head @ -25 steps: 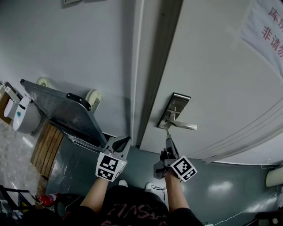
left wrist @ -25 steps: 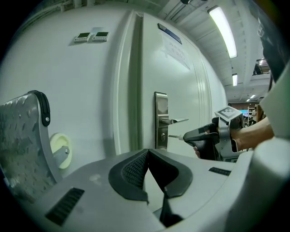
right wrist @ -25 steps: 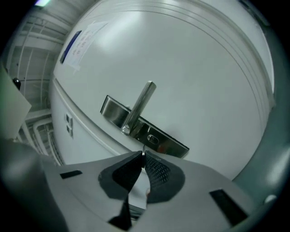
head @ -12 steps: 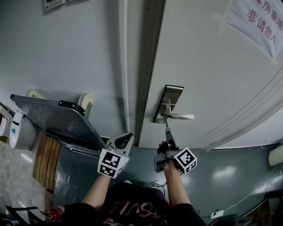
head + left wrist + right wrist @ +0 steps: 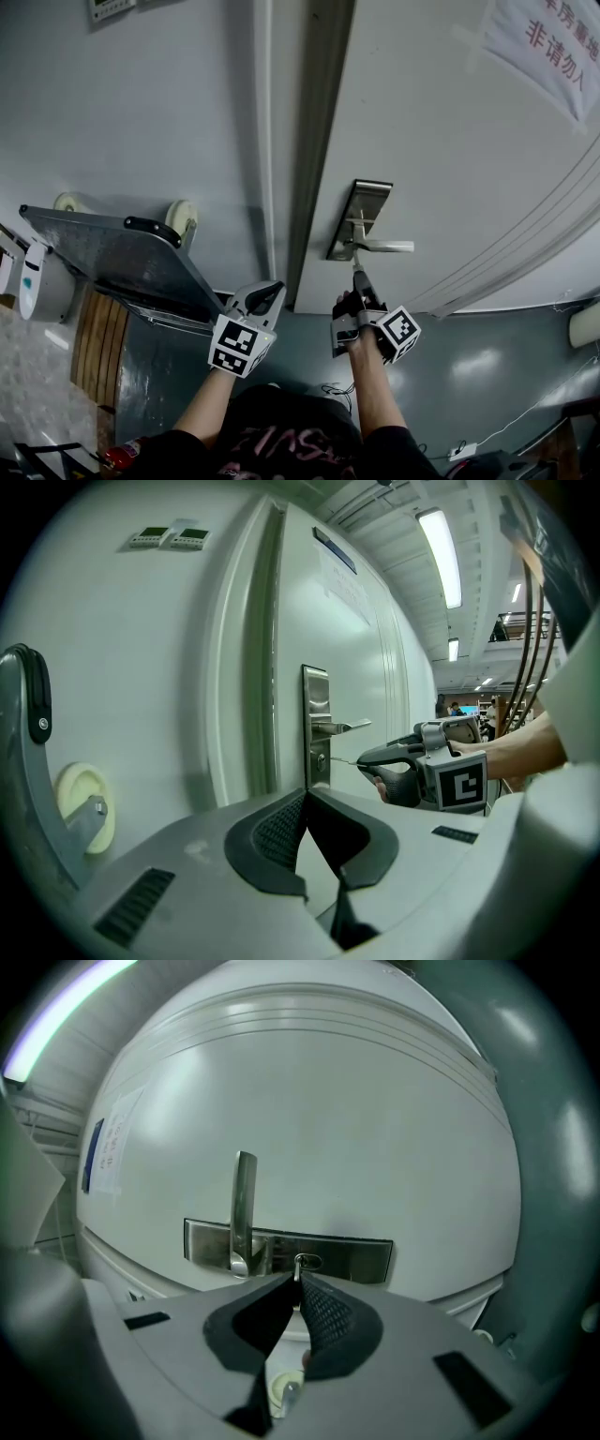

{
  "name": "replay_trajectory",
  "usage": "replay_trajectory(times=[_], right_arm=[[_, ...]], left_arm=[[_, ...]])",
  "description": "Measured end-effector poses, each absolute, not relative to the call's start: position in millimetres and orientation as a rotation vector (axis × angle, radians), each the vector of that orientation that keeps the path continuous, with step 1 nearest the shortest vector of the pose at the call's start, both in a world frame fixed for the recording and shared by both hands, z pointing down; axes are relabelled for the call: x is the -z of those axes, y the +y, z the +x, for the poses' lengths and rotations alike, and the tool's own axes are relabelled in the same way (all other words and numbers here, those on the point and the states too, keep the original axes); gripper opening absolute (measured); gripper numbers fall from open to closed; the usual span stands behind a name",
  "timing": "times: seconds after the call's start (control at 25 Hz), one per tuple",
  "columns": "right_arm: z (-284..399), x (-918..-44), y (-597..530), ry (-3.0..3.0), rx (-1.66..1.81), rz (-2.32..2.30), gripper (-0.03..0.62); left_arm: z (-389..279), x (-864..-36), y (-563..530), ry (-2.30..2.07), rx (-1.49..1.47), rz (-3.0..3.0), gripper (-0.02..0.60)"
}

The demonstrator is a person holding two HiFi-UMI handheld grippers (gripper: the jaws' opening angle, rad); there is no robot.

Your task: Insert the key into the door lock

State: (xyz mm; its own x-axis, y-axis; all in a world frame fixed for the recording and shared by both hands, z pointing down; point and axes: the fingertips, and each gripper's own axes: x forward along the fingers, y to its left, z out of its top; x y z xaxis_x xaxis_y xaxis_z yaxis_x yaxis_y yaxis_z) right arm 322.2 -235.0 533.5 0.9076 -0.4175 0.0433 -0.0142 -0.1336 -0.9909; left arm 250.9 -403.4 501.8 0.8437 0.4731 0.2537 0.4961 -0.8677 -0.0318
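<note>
A pale grey door (image 5: 450, 141) fills the upper right of the head view, with a steel lock plate (image 5: 361, 211) near its edge. A lever handle (image 5: 386, 246) juts from the plate toward three o'clock.

Just below the plate, at about six o'clock from the handle, the right gripper (image 5: 357, 275) points at the door. Its jaws are pinched onto a thin metal key (image 5: 297, 1272), whose blade sticks out past the tips. The blade's tip meets the keyhole (image 5: 307, 1262), which sits on the plate just beside the handle's base. How deep the blade sits in the keyhole cannot be made out.

The left gripper (image 5: 272, 288) hangs at about nine o'clock from the right one, apart from the door's edge. Its jaws are pressed together with nothing between them.

Toward nine o'clock in the head view, a metal platform trolley (image 5: 112, 248) leans on the wall, wheels showing. A paper notice (image 5: 553, 37) hangs on the door at one o'clock.
</note>
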Motion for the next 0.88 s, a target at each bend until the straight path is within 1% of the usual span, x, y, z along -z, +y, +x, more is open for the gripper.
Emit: replay_trajectory(times=[0.88], right_arm=[[341,-539,-247,0.297,0.357,-1.589,0.078]], left_arm=[[261,-505,-416,-0.778,0.385,-2.882,0.012]])
